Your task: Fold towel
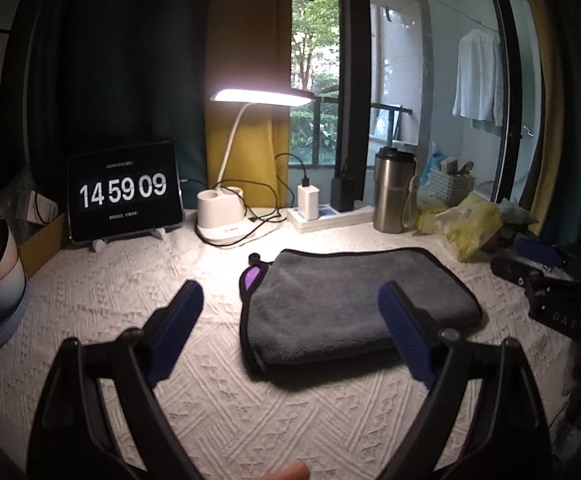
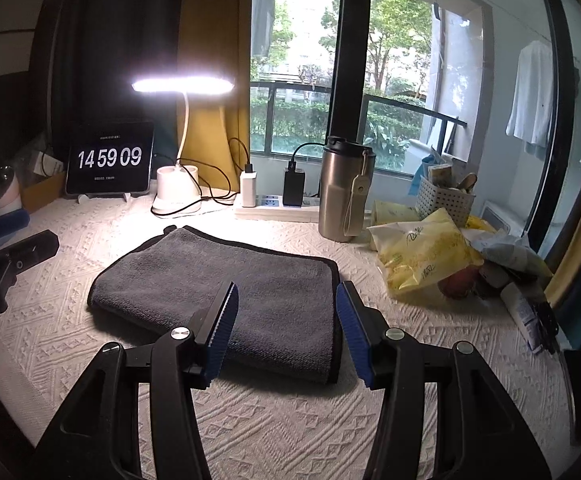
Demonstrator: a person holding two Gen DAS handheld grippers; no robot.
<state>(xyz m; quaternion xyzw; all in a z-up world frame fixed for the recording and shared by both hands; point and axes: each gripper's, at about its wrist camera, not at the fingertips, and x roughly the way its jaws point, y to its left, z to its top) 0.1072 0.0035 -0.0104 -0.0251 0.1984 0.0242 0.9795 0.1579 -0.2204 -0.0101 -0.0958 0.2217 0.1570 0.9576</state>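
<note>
Since the towel (image 1: 354, 304) already lies as a thick, doubled-over rectangle in the middle of the counter (image 1: 130, 288), the folding looks mostly or wholly done. Both the left gripper (image 1: 290, 312) and right gripper (image 2: 287, 312) hover at its near edge, fingers apart, holding nothing. At most one more fold seems left.

A folded dark grey microfibre towel with black edging (image 2: 218, 280) lies flat on the white textured tablecloth (image 2: 290, 432). The right gripper (image 2: 286, 320), black with blue ribbed pads, hovers wide apart over the towel's near right corner, holding nothing. Far behind stand a lit white desk lamp (image 2: 180, 128), a clock tablet (image 2: 109, 159) and a steel tumbler (image 2: 344, 190).
</note>
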